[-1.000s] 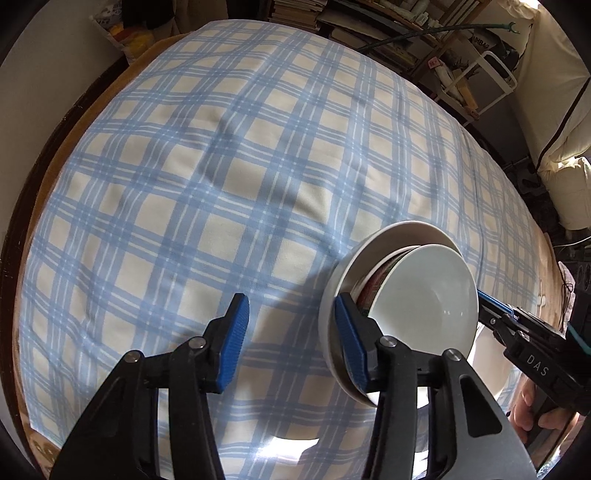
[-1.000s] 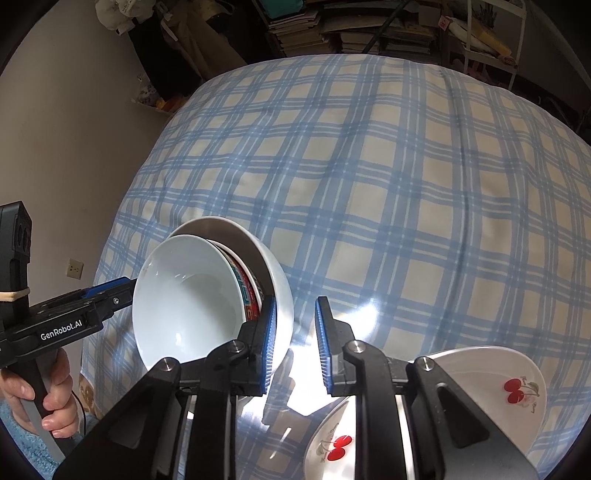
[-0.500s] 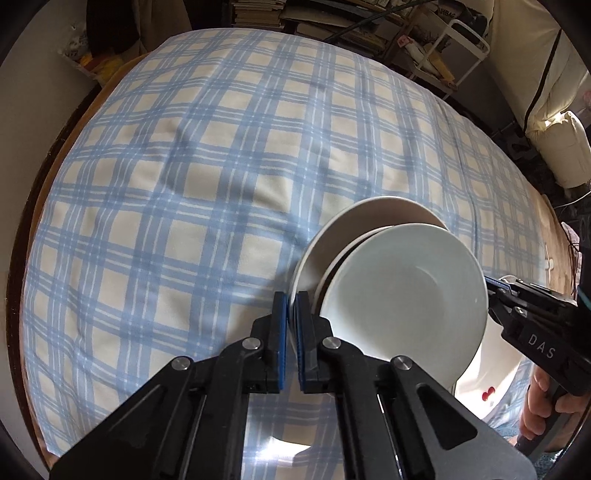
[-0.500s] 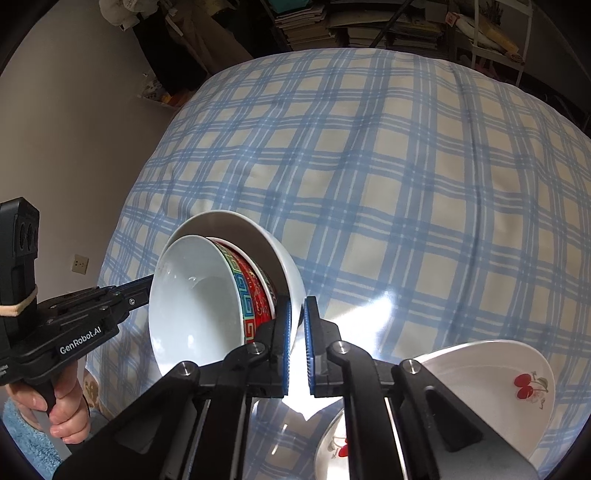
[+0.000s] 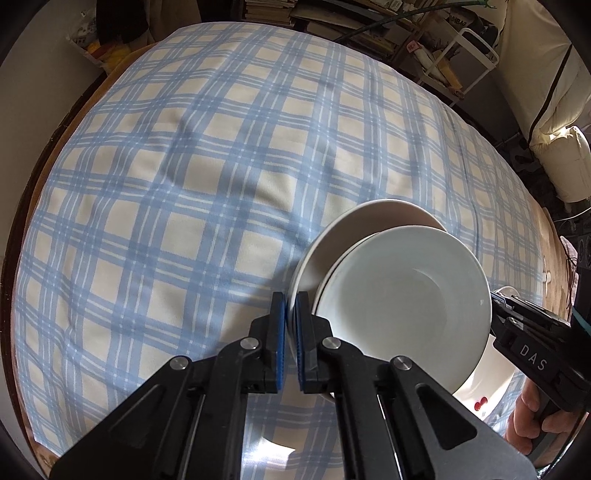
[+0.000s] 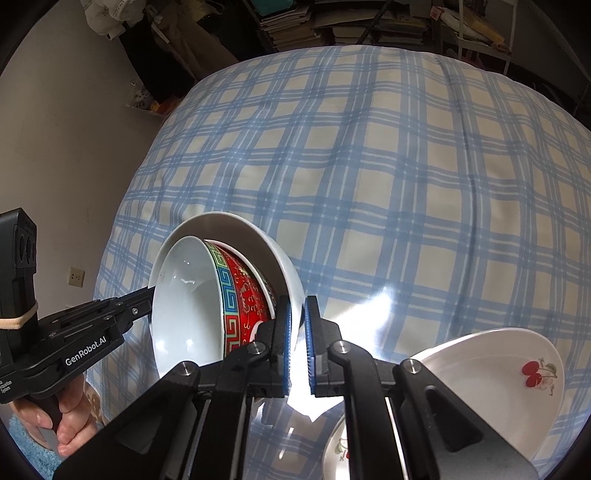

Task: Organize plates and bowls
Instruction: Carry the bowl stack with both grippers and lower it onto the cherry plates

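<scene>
A stack of nested bowls hangs tilted above the table between both grippers. The outer one is a large white bowl [image 5: 369, 218] [image 6: 258, 243]. Inside it sits a red patterned bowl [image 6: 243, 295] with a white inside [image 5: 406, 295]. My left gripper [image 5: 290, 332] is shut on the large bowl's rim at its left side. My right gripper [image 6: 297, 343] is shut on the same rim at the opposite side. Two white plates with cherry prints [image 6: 509, 373] [image 6: 338, 450] lie at the near right.
The table carries a blue and cream plaid cloth [image 5: 221, 166] [image 6: 388, 166]. Shelves with books and clutter [image 5: 369, 26] stand beyond the far edge. A wall [image 6: 55, 166] is on the left. A cherry plate edge [image 5: 484, 387] shows under the bowls.
Both grippers have shut on the large bowl's rim; the left was open a second ago. The bowl stack has lifted and tilted slightly between them.
</scene>
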Action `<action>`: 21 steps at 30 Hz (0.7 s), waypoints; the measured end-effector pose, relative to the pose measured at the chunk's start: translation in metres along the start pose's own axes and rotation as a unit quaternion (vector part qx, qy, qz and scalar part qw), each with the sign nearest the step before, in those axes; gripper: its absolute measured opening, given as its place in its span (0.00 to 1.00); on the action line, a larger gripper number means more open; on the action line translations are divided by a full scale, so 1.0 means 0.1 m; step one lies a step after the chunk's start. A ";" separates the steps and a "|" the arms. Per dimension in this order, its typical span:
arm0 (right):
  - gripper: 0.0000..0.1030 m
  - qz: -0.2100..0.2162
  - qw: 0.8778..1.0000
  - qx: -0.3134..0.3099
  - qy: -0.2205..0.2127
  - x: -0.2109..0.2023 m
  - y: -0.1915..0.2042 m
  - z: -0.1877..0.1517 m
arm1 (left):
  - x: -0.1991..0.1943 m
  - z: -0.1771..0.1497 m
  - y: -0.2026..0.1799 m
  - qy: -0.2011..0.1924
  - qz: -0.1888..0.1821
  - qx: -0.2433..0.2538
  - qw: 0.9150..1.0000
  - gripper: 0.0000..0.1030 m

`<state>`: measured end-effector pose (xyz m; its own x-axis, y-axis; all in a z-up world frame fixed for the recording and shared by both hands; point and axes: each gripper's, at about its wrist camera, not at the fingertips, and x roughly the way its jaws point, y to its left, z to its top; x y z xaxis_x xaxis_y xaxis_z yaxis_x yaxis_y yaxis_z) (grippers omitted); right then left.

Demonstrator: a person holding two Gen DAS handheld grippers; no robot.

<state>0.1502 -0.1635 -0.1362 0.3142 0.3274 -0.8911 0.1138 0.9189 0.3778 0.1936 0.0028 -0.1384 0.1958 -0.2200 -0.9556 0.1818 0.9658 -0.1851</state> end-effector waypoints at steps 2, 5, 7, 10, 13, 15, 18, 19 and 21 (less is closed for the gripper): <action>0.10 0.000 1.000 0.005 0.000 0.00 0.00 0.00 | 0.00 0.00 -0.01 0.000 0.003 0.001 1.000 0.03; 0.10 0.000 1.000 0.013 0.000 0.00 -0.01 -0.01 | 0.01 0.01 -0.02 0.003 0.003 -0.003 1.000 0.03; 0.10 -0.002 1.000 0.014 -0.001 0.00 0.00 -0.01 | 0.01 0.02 -0.01 0.005 0.004 -0.004 1.000 0.03; 0.10 -0.002 1.000 0.025 -0.005 0.00 -0.01 -0.02 | 0.00 0.01 -0.01 -0.005 0.004 -0.013 1.000 0.02; 0.10 0.000 0.999 0.031 -0.010 -0.03 -0.02 -0.04 | -0.04 -0.01 -0.04 -0.016 0.009 -0.008 1.000 0.02; 0.10 0.003 0.999 0.040 -0.008 -0.06 -0.04 -0.05 | -0.07 -0.01 -0.06 -0.020 0.012 -0.003 1.000 0.01; 0.10 0.008 0.999 0.047 -0.009 -0.10 -0.05 -0.08 | -0.13 -0.03 -0.06 -0.021 0.011 -0.003 1.000 0.01; 0.10 0.009 0.999 0.049 -0.008 -0.12 -0.05 -0.10 | -0.15 -0.04 -0.06 -0.021 0.010 -0.003 1.000 0.01; 0.10 0.008 0.999 0.050 -0.010 -0.17 -0.04 -0.13 | -0.21 -0.08 -0.08 -0.023 0.012 0.000 1.000 0.01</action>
<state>0.1318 -0.1695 -0.1259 0.3354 0.3360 -0.8801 0.2023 0.8867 0.4157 0.1807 0.0006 -0.1188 0.2434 -0.2032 -0.9484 0.1766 0.9707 -0.1627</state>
